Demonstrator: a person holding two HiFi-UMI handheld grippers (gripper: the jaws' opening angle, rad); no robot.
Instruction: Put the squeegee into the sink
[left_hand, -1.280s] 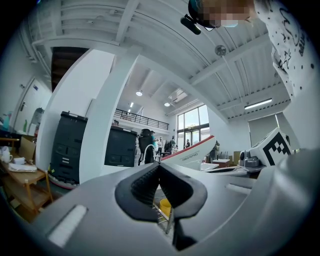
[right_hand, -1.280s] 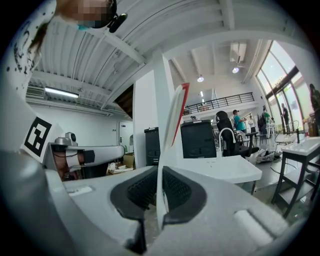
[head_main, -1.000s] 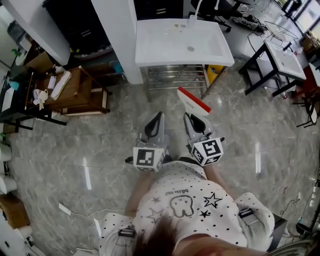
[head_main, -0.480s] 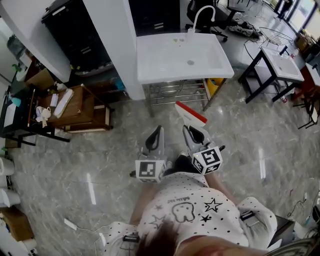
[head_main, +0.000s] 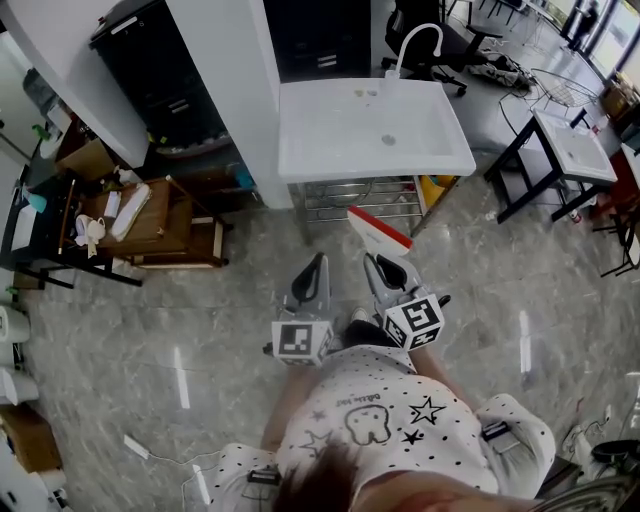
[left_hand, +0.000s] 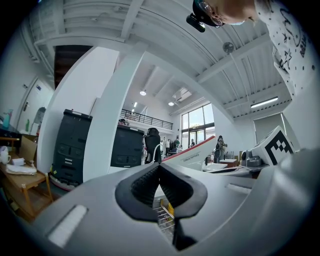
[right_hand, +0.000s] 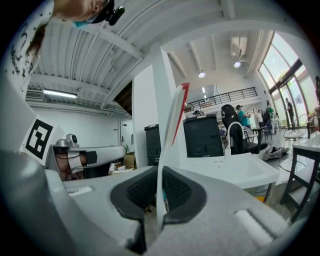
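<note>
The person stands facing the sink with both forearms stretched forward from a white, dotted shirt, the two tools side by side and pointing roughly level toward the sink's front edge, their black-and-white marker cubes nearest the body. The left gripper sits short of the sink and a little left of its middle; its black ribbed pads are pressed together at the tips with nothing between them. The right gripper is just beside it on the side nearer the sink's right half, and its pads pinch the thin white lower edge of the squeegee. The squeegee is a flat, stiff white panel with a narrow red strip along its far edge; it sticks out past the jaws toward the sink, ending just in front of the wire rack under the basin, over the floor and not yet above the rim. Both tools have smooth, matte grey plastic bodies that taper to the dark pads. The sink is a glossy white rectangle with rounded corners and a shallow bowl, a small round drain, and a curved white tap at its back edge, standing on a thin metal frame. The floor before it is polished grey stone with pale veining that mirrors the ceiling lights.
</note>
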